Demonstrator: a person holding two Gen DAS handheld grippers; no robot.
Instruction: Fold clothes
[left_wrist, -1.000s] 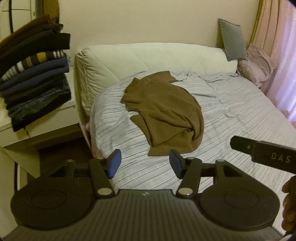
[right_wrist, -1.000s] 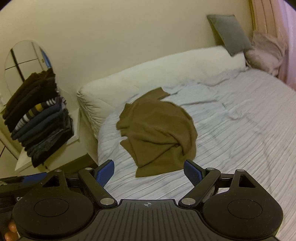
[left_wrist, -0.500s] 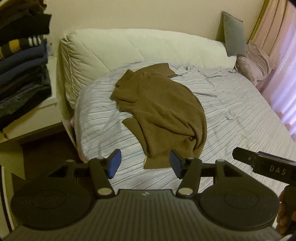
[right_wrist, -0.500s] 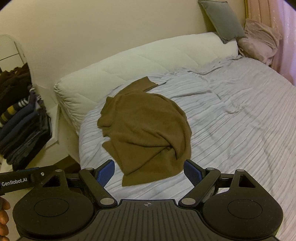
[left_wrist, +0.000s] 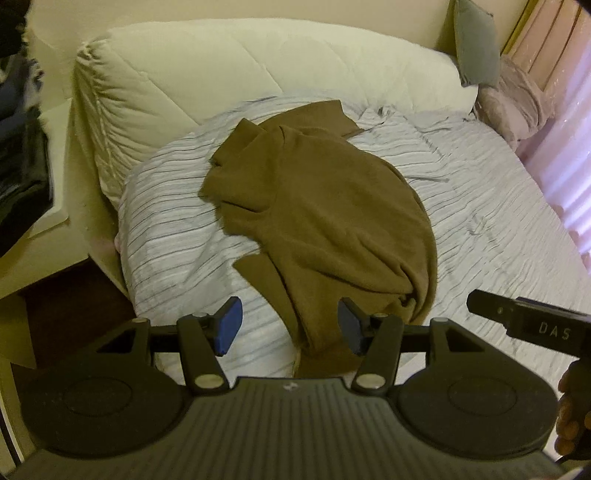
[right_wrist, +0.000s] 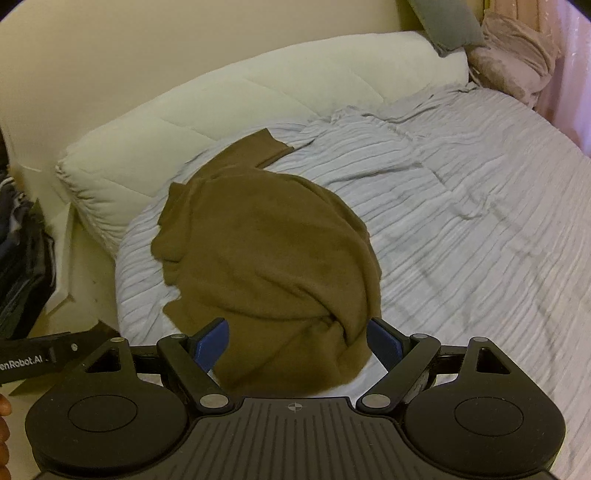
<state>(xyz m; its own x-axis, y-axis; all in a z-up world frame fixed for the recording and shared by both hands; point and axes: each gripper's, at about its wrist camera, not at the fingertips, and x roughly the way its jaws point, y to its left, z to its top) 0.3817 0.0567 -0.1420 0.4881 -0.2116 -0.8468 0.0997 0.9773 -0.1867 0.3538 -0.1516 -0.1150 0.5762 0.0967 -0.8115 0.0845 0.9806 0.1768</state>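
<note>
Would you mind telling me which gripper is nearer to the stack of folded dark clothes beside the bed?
Left. The left gripper is on the stack's side; the right gripper is farther along the bed, beyond the left one.

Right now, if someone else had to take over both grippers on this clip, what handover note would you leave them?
Left gripper: open, empty, above the near edge of the crumpled brown fleece garment.
Right gripper: open, empty, over the same near edge.
The garment lies bunched and unfolded on the grey striped bedspread, beside the cream padded headboard.
Done: nothing folded, nothing gripped.
Left: grip the garment, spread it flat, fold it.
</note>
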